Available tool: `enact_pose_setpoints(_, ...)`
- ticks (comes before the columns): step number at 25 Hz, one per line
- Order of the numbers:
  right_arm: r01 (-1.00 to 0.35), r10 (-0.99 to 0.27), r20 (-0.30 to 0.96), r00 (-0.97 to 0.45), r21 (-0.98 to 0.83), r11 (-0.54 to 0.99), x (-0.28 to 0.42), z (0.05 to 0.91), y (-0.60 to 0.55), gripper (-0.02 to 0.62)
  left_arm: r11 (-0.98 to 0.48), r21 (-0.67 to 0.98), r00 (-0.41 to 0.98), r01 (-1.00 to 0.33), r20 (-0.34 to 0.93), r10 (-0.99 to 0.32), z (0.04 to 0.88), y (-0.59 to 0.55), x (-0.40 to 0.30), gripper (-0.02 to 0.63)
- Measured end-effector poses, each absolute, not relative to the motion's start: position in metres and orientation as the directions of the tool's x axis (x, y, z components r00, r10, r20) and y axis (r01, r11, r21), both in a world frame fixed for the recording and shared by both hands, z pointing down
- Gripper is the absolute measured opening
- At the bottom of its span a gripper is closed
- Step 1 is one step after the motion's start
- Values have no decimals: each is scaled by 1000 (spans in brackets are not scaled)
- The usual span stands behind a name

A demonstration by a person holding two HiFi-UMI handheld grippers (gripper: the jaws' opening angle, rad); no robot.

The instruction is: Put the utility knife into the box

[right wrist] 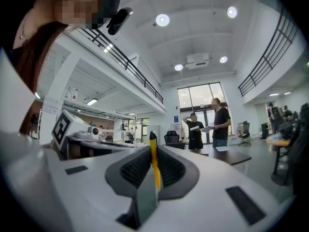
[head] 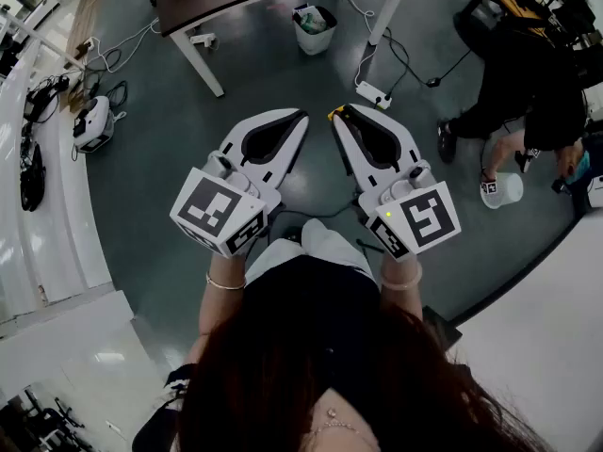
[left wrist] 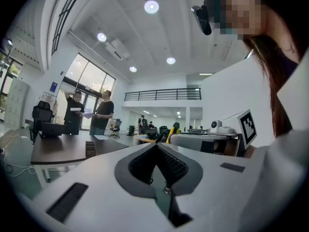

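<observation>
1. Right gripper view: right gripper [right wrist: 153,146] is clamped on the utility knife [right wrist: 154,166]; the yellow body stands upright between the jaws, its end poking past the tips.
2. Left gripper view: left gripper [left wrist: 157,146] jaws pressed together, nothing between them.
3. Head view: both grippers are held above the floor [head: 141,205]. Waste bin [head: 316,28] at 12 o'clock holds litter. White bucket [head: 499,189] at 3 o'clock, contents unreadable.

Utility knife [right wrist: 155,166] mostly hidden between right tool [right wrist: 153,148] jaws, only yellow edge and dark tip showing
</observation>
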State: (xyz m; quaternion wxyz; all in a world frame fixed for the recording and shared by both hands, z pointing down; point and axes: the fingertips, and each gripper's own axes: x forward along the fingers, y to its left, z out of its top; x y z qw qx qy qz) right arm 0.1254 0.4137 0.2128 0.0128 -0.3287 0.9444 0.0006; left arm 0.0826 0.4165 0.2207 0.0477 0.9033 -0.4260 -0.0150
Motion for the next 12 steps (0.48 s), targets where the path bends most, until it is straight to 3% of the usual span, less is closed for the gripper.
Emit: enact_pose_setpoints(12,-613,-614,-29,-789,-32,789,133,217,413,52,-642,109,647,-759,21,-762,228,415,93,2)
